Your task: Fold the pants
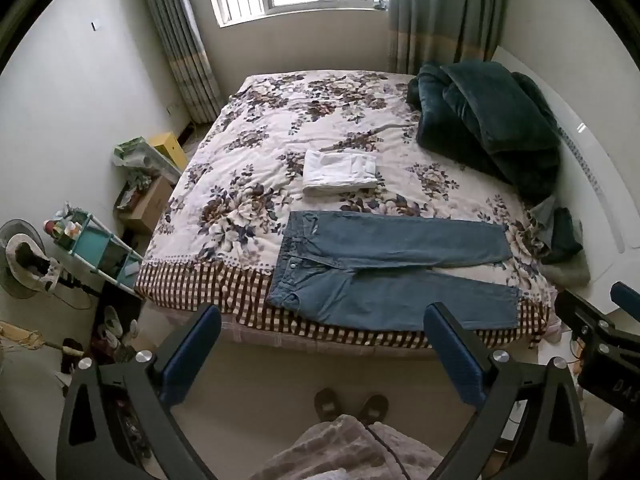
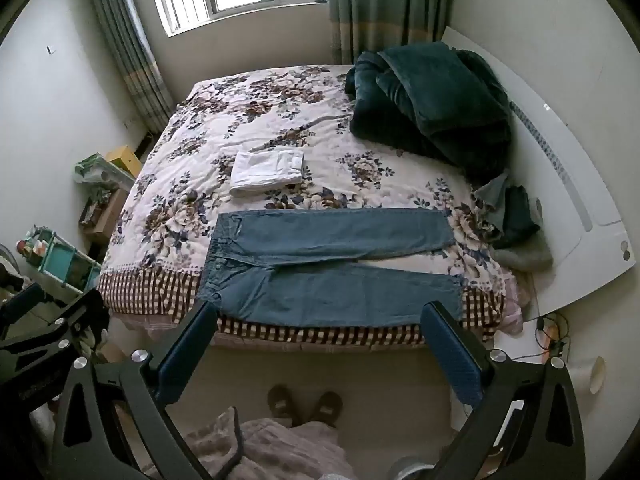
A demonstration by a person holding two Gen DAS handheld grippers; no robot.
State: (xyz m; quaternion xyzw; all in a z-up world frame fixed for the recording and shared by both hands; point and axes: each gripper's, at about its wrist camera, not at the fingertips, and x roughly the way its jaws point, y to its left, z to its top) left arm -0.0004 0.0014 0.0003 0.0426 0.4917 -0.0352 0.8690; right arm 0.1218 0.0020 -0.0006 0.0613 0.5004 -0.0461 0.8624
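Blue jeans (image 1: 384,268) lie flat and spread on the near edge of the bed, waistband to the left, both legs running right. They also show in the right wrist view (image 2: 328,264). My left gripper (image 1: 322,316) is open and empty, held above the floor short of the bed's near edge. My right gripper (image 2: 318,312) is open and empty too, at the same distance from the jeans. The right gripper's body shows at the right edge of the left wrist view (image 1: 600,332).
The bed has a floral cover (image 1: 256,160) with a checked border. A folded white garment (image 1: 340,170) lies beyond the jeans. A dark green blanket (image 1: 488,120) is heaped at the far right by the white headboard (image 2: 560,184). Boxes and a shelf cart (image 1: 100,248) stand left.
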